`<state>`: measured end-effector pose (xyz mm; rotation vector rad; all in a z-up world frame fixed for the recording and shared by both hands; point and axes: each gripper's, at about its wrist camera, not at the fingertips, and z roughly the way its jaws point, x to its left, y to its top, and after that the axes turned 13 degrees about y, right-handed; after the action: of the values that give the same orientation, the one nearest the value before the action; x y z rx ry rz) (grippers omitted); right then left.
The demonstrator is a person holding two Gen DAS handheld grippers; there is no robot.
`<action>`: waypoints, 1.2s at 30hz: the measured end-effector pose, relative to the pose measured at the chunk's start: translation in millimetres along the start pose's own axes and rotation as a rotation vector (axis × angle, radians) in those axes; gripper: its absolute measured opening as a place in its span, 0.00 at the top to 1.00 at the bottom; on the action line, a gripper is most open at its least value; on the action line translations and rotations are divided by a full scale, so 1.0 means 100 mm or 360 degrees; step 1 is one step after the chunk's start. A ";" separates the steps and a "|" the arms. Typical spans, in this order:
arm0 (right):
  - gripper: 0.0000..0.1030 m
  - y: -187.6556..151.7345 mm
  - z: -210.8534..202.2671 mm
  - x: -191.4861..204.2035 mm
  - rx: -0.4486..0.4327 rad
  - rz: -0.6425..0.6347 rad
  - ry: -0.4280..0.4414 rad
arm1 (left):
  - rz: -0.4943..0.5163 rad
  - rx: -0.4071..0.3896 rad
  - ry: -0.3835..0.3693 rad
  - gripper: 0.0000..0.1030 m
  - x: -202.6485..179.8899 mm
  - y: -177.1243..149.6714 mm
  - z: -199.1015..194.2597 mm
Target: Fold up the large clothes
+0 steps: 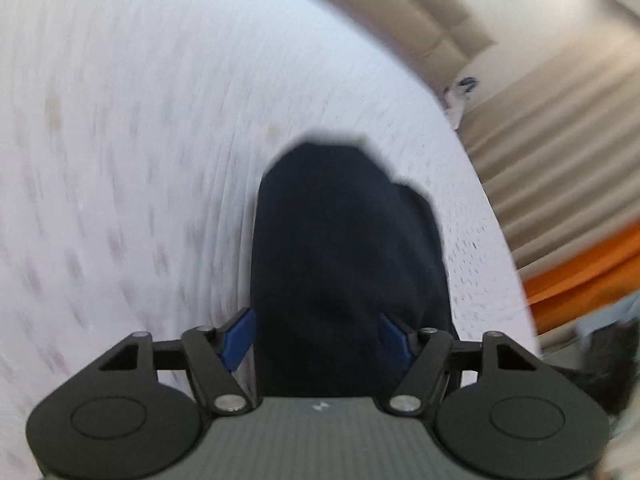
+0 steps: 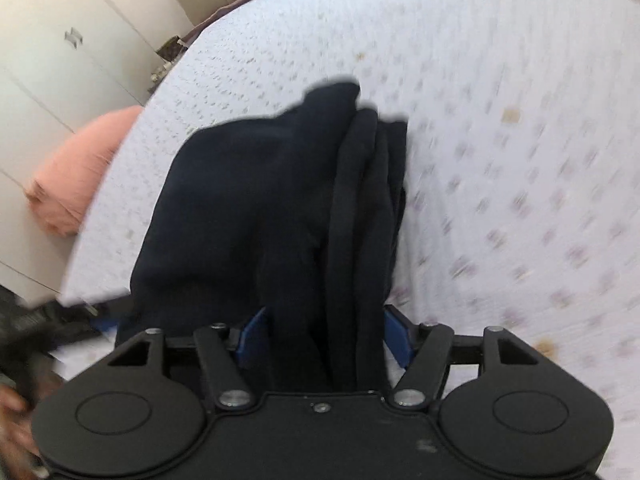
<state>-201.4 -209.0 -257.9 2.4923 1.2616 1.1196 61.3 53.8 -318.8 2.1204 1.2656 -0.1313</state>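
A dark navy garment (image 1: 344,240), folded into a thick bundle, lies on a white dotted bedsheet (image 1: 140,140). In the left wrist view it fills the gap of my left gripper (image 1: 318,338), and both blue pads (image 1: 240,340) lie against its sides. In the right wrist view the same garment (image 2: 248,200) shows several stacked folds along its right edge. These folds run back between the blue pads (image 2: 252,336) of my right gripper (image 2: 324,336), which stands wide and does not press on the cloth. Both views are blurred.
A pink pillow (image 2: 76,176) lies off the bed's left edge, before white cupboard doors (image 2: 52,64). Beige ribbed upholstery (image 1: 560,144) and something orange (image 1: 588,272) lie past the bed's right edge. The sheet (image 2: 500,140) stretches bare to the right of the garment. A hand (image 2: 12,408) shows at the lower left.
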 end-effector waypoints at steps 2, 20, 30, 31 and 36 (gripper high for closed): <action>0.25 0.00 -0.17 0.26 -0.0075 -0.0175 -0.0117 | 0.0170 -0.0090 0.0022 0.42 -0.19 0.07 -0.21; 1.00 0.54 0.74 0.47 -0.0210 -0.0507 -0.0466 | 0.0381 0.0028 -0.0126 0.86 -0.45 -0.62 -0.37; 0.97 -0.41 0.58 0.55 0.0128 -0.0442 -0.0403 | 0.0700 0.0019 0.0078 0.85 -0.72 -0.83 -0.24; 0.97 -0.42 0.62 0.46 0.0160 -0.0320 -0.0386 | 0.0720 0.0009 0.0105 0.85 -0.76 -0.86 -0.23; 0.97 -0.29 0.44 0.45 0.0159 -0.0098 -0.0274 | 0.0668 0.0017 0.0204 0.85 -0.85 -0.78 -0.40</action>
<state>-173.7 -148.1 -275.9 2.5376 1.3653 0.8276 -57.1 37.8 -291.3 2.3839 0.8615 0.1818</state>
